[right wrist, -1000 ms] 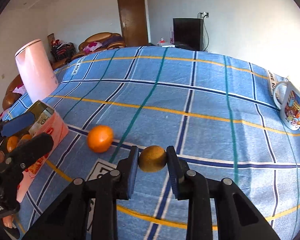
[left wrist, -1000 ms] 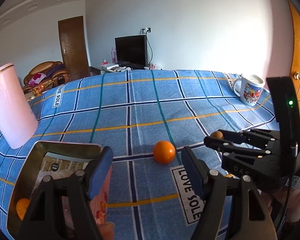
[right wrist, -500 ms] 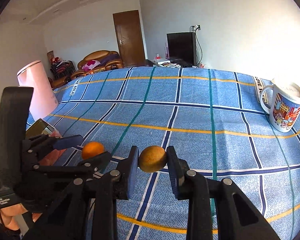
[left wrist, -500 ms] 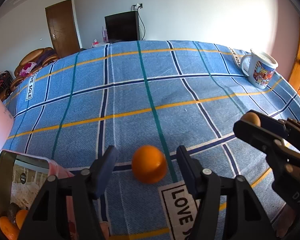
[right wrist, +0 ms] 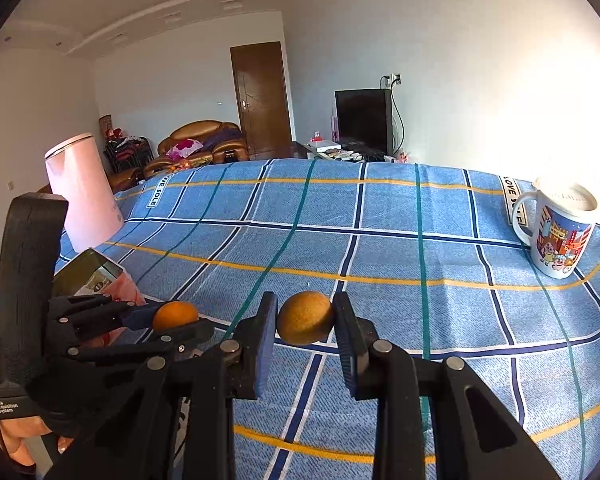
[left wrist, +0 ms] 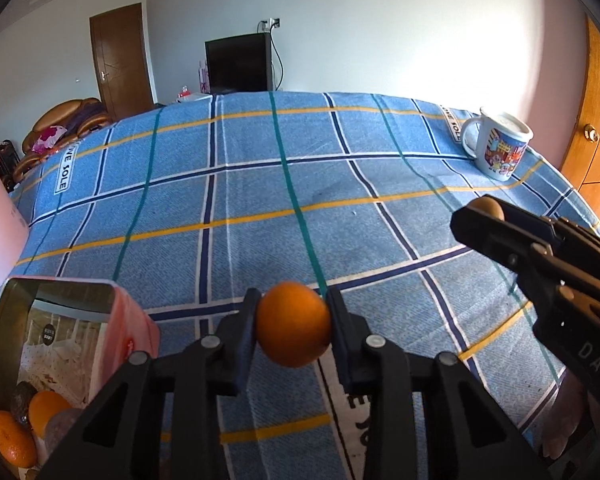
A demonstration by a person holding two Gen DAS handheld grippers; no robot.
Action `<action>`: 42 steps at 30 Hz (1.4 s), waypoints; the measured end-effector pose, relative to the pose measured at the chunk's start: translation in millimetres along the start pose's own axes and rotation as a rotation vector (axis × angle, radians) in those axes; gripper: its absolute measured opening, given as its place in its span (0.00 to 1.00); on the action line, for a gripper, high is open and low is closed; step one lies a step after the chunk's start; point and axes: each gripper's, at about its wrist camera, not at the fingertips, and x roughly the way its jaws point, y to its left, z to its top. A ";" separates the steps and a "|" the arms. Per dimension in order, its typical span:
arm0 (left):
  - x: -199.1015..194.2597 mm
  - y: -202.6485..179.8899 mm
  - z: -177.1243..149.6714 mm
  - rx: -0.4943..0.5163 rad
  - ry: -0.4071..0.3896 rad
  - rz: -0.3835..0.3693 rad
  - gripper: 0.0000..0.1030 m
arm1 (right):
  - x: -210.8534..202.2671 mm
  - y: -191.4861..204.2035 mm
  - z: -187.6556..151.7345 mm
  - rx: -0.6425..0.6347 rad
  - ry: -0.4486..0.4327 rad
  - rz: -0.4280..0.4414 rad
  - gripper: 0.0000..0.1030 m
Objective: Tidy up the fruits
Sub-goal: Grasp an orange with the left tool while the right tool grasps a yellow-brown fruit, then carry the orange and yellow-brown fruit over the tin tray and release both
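Observation:
My left gripper point(left wrist: 293, 320) is shut on an orange point(left wrist: 293, 330) just above the blue checked cloth point(left wrist: 260, 184); it also shows in the right wrist view point(right wrist: 176, 315). My right gripper point(right wrist: 305, 320) is shut on a brownish-yellow round fruit point(right wrist: 305, 317) and holds it above the cloth; that fruit shows in the left wrist view point(left wrist: 487, 206). A pink box point(left wrist: 60, 344) at the lower left holds several fruits, among them oranges point(left wrist: 12, 438) and a dark one point(left wrist: 23, 400).
A printed mug point(left wrist: 499, 148) stands at the cloth's far right; it also shows in the right wrist view point(right wrist: 562, 232). A pink cylindrical container point(right wrist: 83, 190) stands at the left edge. A wooden door point(left wrist: 598, 128) is at the right.
My left gripper moved in around the orange and shut on it. My right gripper has lifted higher with its fruit still held.

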 end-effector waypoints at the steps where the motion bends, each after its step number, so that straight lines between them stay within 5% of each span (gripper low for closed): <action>1: -5.6 -0.4 -2.1 0.001 -0.020 0.005 0.34 | -2.4 2.5 -0.6 -0.003 -0.008 0.003 0.29; 18: -62.3 7.4 -28.4 -0.004 -0.208 0.030 0.34 | -32.8 30.1 -14.8 -0.005 -0.087 0.002 0.29; 42: -94.4 33.7 -48.5 -0.050 -0.293 0.080 0.34 | -36.7 74.3 -18.8 -0.058 -0.109 0.058 0.29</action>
